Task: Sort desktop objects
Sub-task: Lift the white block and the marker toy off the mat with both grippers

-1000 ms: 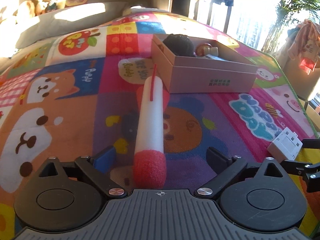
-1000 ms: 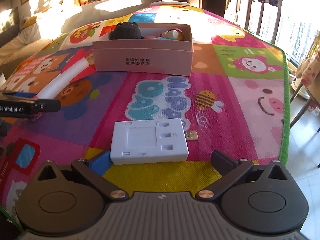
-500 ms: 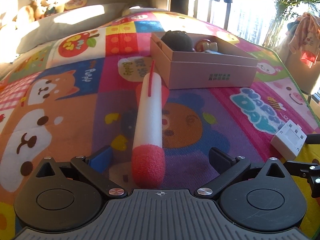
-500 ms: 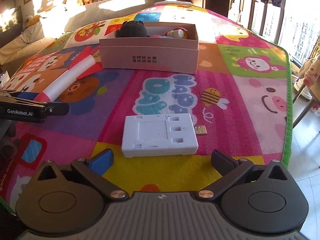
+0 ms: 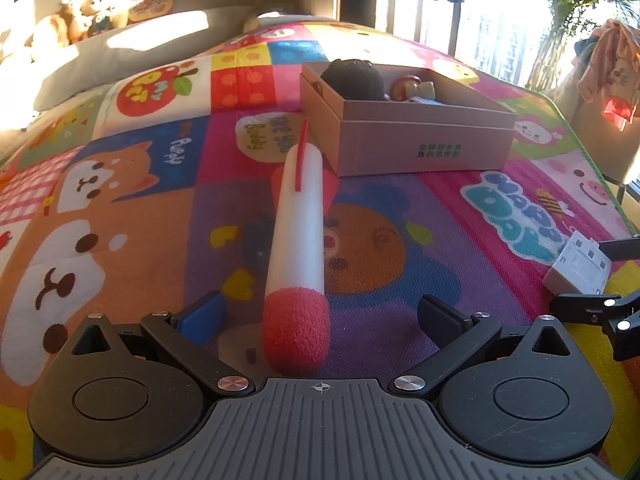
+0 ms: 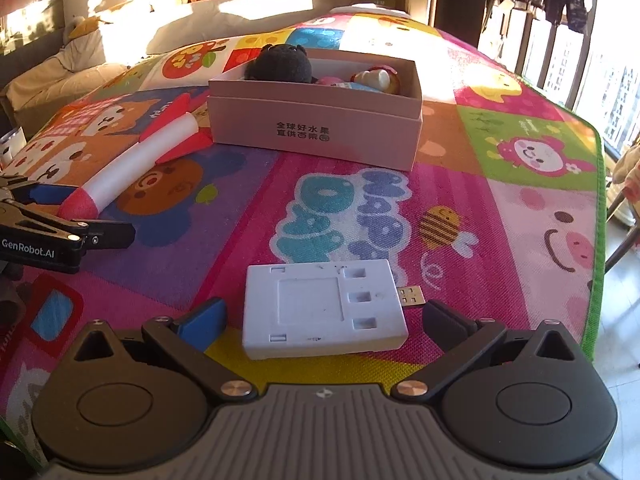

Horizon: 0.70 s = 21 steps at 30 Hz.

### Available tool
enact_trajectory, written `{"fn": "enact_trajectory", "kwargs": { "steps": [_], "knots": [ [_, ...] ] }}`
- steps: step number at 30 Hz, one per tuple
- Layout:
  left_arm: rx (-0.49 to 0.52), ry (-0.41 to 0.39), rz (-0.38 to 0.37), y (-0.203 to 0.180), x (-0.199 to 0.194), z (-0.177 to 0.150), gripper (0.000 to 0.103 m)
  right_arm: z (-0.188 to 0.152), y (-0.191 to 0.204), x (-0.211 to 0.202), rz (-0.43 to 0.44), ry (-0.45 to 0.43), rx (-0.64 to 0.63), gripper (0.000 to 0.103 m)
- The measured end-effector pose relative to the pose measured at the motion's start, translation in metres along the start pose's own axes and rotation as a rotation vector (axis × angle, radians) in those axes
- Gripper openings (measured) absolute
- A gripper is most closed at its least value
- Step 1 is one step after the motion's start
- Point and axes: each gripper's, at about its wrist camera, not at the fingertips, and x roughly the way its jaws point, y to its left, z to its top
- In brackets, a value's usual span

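a few toys already sit in the far box [image 6: 316,120], while the foam rocket [image 5: 298,248] and white usb hub [image 6: 324,310] wait between the spread-apart fingers of the left gripper [image 5: 320,316] and right gripper [image 6: 324,316].

The foam rocket [image 5: 298,236] looked matt, its red nose coarse and porous. The pink box [image 6: 316,128] was smooth cardboard, the play mat [image 6: 460,184] woven-textured, the white adapter [image 6: 322,308] scuffed hard plastic.

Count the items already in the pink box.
3 visible in the box: a black plush at its left end, a red-and-white toy at the right, something pink between them. More may lie hidden below the wall.
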Motion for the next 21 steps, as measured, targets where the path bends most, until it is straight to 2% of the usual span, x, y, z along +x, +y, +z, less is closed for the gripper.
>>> {"fn": "enact_trajectory", "kwargs": {
  "steps": [9,18,21],
  "knots": [
    [0.005,0.004,0.003,-0.0001,0.0002,0.0001,0.103,0.0046,-0.0009,0.0050,-0.012,0.016,0.014,0.103],
    [0.012,0.009,0.002,0.0002,0.0011,-0.0001,0.103,0.0094,-0.0045,0.0059,0.025,0.030,-0.009,0.103],
    [0.018,0.011,0.003,0.0001,0.0008,0.0003,0.103,0.0099,-0.0017,0.0002,0.034,0.028,-0.016,0.092]
  ]
}}
